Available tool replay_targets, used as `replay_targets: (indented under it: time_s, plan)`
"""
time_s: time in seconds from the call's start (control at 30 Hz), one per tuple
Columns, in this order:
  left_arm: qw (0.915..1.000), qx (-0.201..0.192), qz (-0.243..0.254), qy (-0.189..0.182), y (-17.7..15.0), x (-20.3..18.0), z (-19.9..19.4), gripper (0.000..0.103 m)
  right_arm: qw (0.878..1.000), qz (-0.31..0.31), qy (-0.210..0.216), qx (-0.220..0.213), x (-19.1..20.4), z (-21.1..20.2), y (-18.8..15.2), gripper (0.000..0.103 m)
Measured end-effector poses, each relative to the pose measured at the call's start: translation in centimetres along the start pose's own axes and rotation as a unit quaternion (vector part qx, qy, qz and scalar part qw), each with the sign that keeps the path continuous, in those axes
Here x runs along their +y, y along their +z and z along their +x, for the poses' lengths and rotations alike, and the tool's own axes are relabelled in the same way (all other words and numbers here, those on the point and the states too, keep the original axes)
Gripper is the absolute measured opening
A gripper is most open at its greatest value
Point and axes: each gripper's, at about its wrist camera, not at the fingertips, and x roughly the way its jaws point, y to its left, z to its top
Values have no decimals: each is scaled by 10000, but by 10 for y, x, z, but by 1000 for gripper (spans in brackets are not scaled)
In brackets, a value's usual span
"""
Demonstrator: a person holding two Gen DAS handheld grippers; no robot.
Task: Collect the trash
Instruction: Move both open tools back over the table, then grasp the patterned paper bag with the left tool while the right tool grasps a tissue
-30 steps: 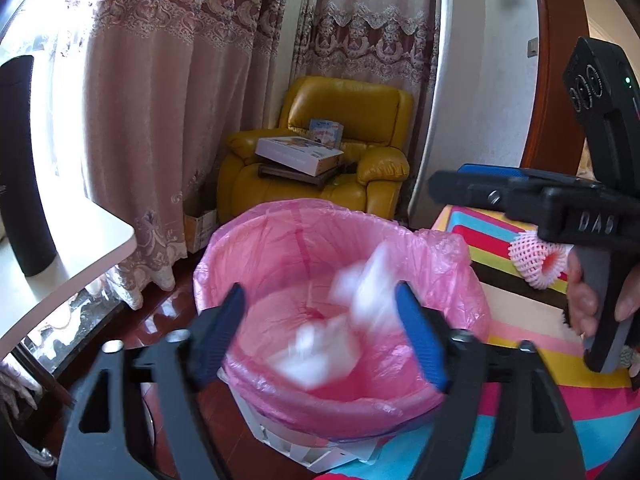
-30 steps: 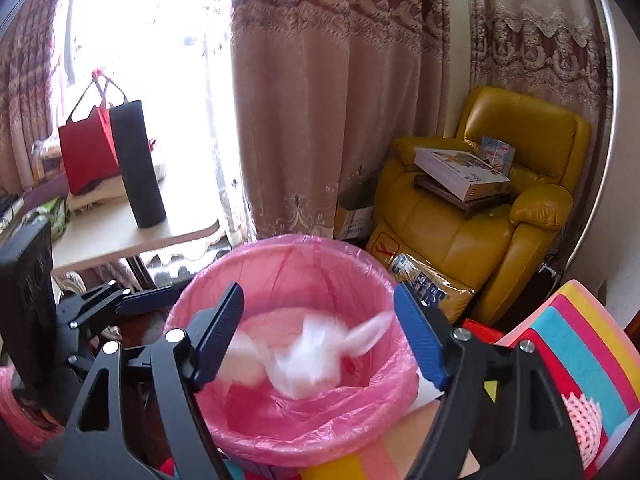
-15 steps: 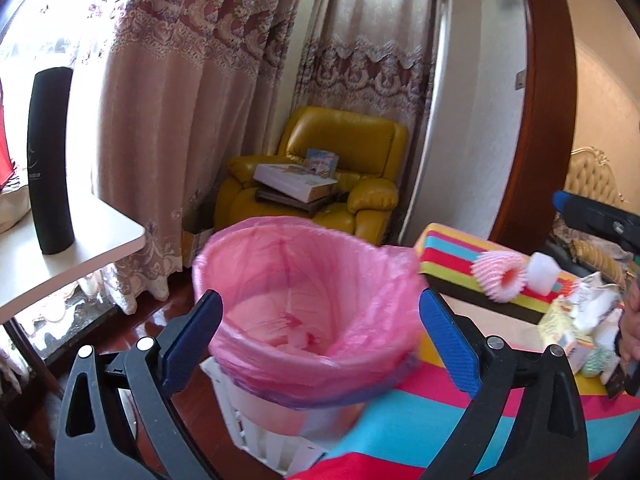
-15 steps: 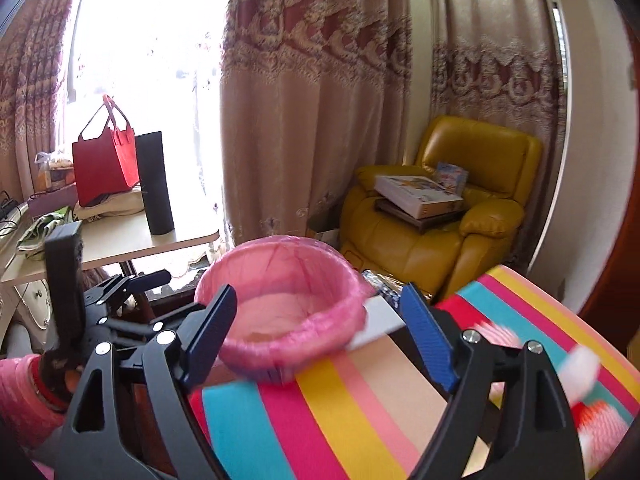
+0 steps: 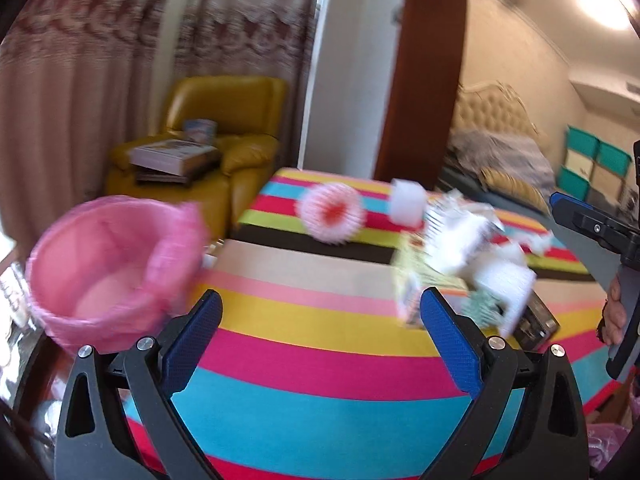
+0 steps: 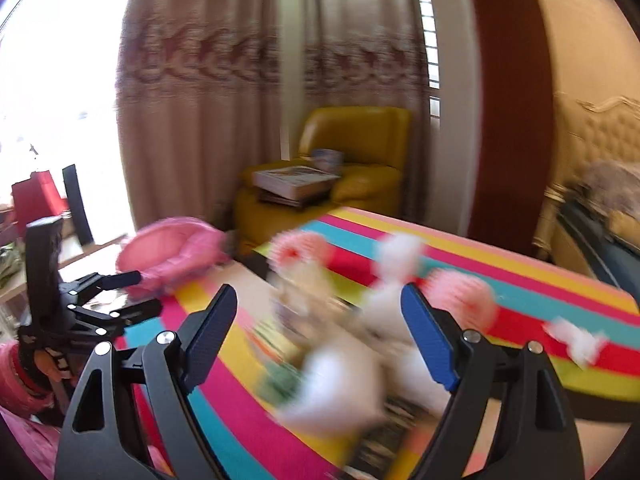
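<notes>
**Both grippers wide and unloaded above the striped table**

Left gripper (image 5: 320, 336): the jaws stand wide apart in the lower centre of the left wrist view, and nothing lies between the blue pads (image 5: 196, 340). Below them lies the striped tablecloth (image 5: 320, 412), with bands of pink, yellow, cyan and black.

Right gripper (image 6: 318, 332): the jaws are likewise spread wide, with nothing gripped. In the left wrist view this tool appears at the right edge of the frame, held in a hand (image 5: 614, 314).

Bin (image 5: 108, 268): lined with a pink bag, it stands at the left of the left wrist view, just beside the table edge. In the right wrist view it sits at centre left, behind the left gripper.

Trash pile (image 5: 464, 256): a heap of white paper scraps and printed cartons lies on the cloth at centre right of the left wrist view. In the right wrist view the same heap fills the space beyond the jaws, heavily blurred; individual pieces cannot be told apart.

Foam net (image 5: 330, 218): a round pink-and-white sleeve lies on the cloth at upper centre of the frame, near a white cup (image 5: 408, 202).

Background: a yellow armchair (image 5: 224, 148) carries books (image 5: 174, 158), in front of curtains (image 5: 80, 80).
</notes>
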Motion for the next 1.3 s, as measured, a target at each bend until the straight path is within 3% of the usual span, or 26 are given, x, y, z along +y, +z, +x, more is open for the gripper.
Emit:
replay_targets:
  time_s: [0.2,0.4,0.57,0.77,0.97,1.13,1.3]
  plan:
    - [9980,252,423,-385,-5,-51,22,93,9959,539,-693,197,-54,-20,-45,81]
    - [9972,127,534,-500,14,-88,49,93,9885,697,-1302,321,-88,-22,-67,81]
    - [9973,371,195,-604,30,-96,83,93,9814,842,-1657,491,-123,-14,-68,81]
    - [9977,418,126,-513,36,-109,104,93,9672,1215,-2102,742,-188,2,-71,83]
    - [9975,489,119,-501,39,-115,118,93,9513,1712,-2292,1146,-253,39,-72,83]
    - [9971,546,161,-497,39,-119,124,92,9450,1671,-2485,1316,-282,72,-59,83]
    - [9957,656,327,-570,37,-124,129,76,9323,1792,-2610,1748,-302,100,-57,80]
